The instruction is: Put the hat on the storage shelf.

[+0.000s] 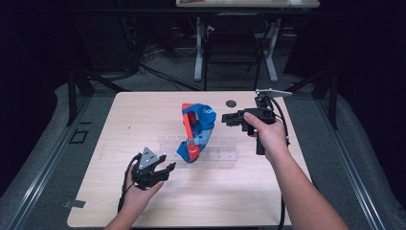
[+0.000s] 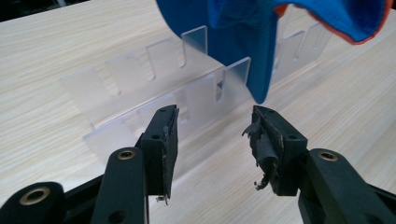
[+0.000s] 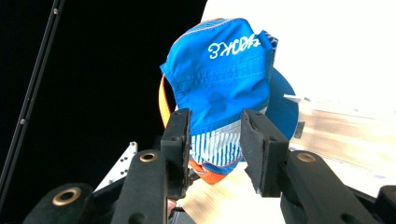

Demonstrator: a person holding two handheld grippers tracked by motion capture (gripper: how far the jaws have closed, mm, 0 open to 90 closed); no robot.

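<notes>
Cap (image 1: pixel 197 130): blue fabric with orange-red trim and brim edge, a blue-and-white striped panel and white lettering on the crown (image 3: pixel 232 46). Stands on edge near the centre of the high view, slotted into the rack. Rack (image 1: pixel 218 152): clear plastic, long and low, with notched upright dividers (image 2: pixel 194 44); lies flat on the table, centre of frame, running left to right.

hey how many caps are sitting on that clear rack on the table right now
1. A blue and orange cap stands in the clear slotted rack at mid-table, between the two open claws; the rack's other slots look bare.
</notes>
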